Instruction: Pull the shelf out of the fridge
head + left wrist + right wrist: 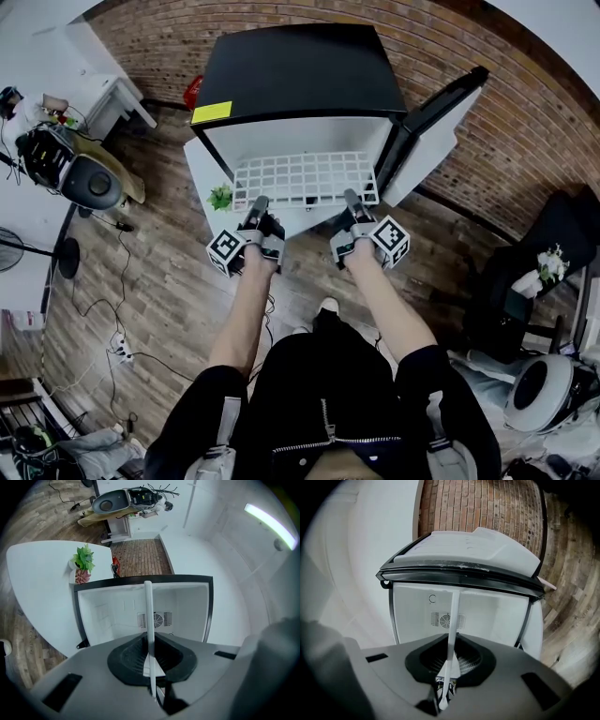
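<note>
From above, my left gripper (259, 204) and right gripper (351, 199) each clamp the front edge of the white wire shelf (305, 178), which juts level out of the open fridge (300, 75). Plank floor (159, 281) lies beneath, with a brick wall (525, 103) behind.

In the left gripper view my jaws pinch the shelf, seen edge-on. Past it are the white fridge cavity and a white table (37, 588) bearing a potted plant (83, 558).

In the right gripper view my jaws squeeze the same shelf. The fridge's door (478, 550) shows at the top, with brick beyond it.
</note>
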### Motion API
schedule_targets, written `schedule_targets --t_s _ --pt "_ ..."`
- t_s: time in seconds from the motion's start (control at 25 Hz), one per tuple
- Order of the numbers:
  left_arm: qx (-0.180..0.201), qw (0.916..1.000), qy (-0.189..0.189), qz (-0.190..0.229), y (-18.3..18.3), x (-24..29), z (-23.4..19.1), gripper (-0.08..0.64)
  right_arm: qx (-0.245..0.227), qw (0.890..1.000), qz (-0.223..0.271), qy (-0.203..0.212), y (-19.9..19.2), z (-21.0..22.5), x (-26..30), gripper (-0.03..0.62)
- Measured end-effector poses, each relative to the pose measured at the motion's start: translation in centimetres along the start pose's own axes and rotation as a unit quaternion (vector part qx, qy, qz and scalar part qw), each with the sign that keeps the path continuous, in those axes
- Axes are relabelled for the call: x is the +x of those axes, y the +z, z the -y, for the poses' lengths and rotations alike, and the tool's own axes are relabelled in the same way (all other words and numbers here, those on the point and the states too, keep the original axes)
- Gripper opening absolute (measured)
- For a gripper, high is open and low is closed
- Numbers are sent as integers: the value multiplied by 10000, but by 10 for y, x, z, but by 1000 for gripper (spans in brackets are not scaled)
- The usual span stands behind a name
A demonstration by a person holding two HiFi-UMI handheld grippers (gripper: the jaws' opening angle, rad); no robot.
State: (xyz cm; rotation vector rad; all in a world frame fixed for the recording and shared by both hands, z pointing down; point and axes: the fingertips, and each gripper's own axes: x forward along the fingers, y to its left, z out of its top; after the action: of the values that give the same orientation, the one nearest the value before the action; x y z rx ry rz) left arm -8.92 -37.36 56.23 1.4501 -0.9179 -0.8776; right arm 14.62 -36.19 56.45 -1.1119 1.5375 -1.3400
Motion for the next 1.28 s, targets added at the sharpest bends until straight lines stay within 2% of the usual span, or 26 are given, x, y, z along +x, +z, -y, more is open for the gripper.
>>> schedule_targets --t_s 0.4,1.28 --pt "3 9998 -95 -166 -17 -41 1 38 108 9999 105 51 -16 2 -43 34" --pt "-28 9988 -260 -406 -33 -132 13 38 -113 9997 131 162 -62 -15 -125 37"
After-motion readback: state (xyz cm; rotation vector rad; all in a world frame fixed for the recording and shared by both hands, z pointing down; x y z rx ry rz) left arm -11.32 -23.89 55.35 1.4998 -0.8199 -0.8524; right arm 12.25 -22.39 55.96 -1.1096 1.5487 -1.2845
